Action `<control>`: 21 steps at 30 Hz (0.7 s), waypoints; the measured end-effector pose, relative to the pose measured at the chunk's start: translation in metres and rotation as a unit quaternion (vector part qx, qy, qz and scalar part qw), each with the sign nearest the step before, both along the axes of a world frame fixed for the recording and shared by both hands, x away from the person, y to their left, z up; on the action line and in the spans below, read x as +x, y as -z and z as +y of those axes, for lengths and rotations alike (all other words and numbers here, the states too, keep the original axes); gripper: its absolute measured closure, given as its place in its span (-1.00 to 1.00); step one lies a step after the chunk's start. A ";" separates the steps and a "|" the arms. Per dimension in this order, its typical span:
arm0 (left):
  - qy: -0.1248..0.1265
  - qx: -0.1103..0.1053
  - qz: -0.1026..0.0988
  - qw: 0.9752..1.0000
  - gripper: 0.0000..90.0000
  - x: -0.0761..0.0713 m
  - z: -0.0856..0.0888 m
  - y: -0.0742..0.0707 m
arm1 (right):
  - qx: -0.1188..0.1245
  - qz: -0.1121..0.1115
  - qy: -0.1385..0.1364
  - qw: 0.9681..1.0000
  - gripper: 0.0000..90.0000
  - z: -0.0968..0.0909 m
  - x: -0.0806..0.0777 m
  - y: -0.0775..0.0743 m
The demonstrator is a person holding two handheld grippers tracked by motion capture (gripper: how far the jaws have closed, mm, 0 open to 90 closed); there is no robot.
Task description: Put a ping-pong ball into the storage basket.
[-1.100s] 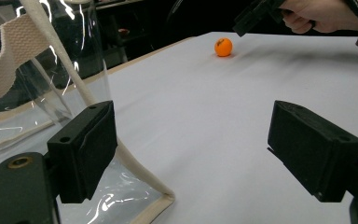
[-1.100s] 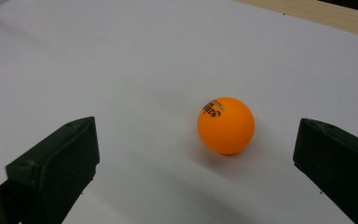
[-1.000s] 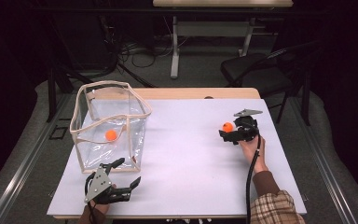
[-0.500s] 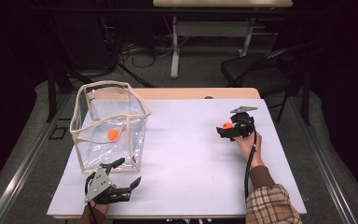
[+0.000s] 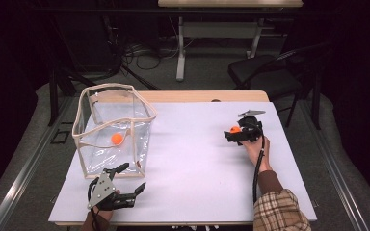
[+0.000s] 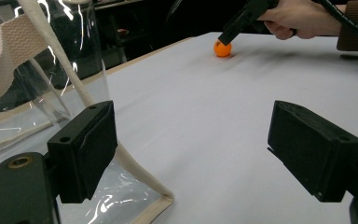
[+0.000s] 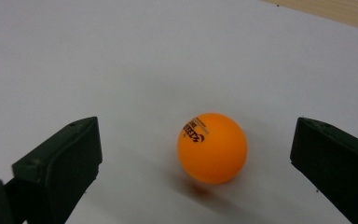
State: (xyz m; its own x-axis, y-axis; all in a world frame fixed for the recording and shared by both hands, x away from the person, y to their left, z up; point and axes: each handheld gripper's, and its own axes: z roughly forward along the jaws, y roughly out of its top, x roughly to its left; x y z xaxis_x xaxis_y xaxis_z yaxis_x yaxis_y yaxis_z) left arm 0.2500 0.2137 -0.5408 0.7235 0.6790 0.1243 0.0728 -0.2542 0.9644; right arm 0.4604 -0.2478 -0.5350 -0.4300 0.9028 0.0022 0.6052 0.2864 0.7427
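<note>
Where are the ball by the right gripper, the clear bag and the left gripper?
ball [image 7: 212,147], right gripper view, its middle
bag [image 5: 79,115], high view, its rim band
left gripper [image 6: 191,149], left gripper view, between its jaws

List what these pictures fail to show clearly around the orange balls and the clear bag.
- Ball in the clear bag: in the left gripper view, only an orange sliver at the left edge, behind the left hand-held gripper.
- Print on the table ball: right gripper view, too small to read.
- Right hand-held gripper: high view, its jaws cover part of that ball.
</note>
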 end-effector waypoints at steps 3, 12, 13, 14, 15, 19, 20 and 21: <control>0.000 0.000 0.000 1.000 -0.65 0.000 0.000 0.000 | 0.000 0.001 0.001 1.000 -0.85 0.000 0.000 0.001; 0.000 -0.001 0.000 1.000 -0.65 0.000 0.000 0.000 | -0.014 0.006 0.015 1.000 -0.40 0.000 0.001 0.003; -0.001 -0.001 0.000 1.000 -0.65 0.000 0.000 0.000 | -0.018 0.007 0.017 1.000 -0.38 0.000 0.001 0.003; -0.001 -0.001 0.000 1.000 -0.65 0.000 0.000 0.000 | -0.020 0.008 0.017 1.000 -0.36 0.000 0.002 0.003; 0.000 0.000 0.000 1.000 -0.65 0.000 0.000 0.000 | -0.020 0.008 0.017 1.000 -0.32 0.000 0.002 0.003; -0.001 0.000 0.000 1.000 -0.65 0.000 0.000 0.000 | -0.025 0.010 0.021 0.999 -0.19 -0.001 0.002 0.004; -0.001 0.000 0.000 1.000 -0.65 0.000 0.000 0.000 | -0.027 0.011 0.020 0.999 -0.16 -0.001 0.002 0.004; 0.000 0.000 0.000 1.000 -0.65 0.000 0.000 0.000 | -0.027 0.011 0.020 0.999 -0.15 -0.001 0.002 0.005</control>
State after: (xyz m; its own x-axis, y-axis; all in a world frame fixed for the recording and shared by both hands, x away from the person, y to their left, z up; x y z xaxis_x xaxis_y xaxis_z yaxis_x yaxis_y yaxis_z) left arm 0.2498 0.2137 -0.5407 0.7229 0.6796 0.1248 0.0728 -0.2545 0.9643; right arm 0.4624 -0.2486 -0.5396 -0.3938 0.9184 -0.0383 0.6336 0.3014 0.7126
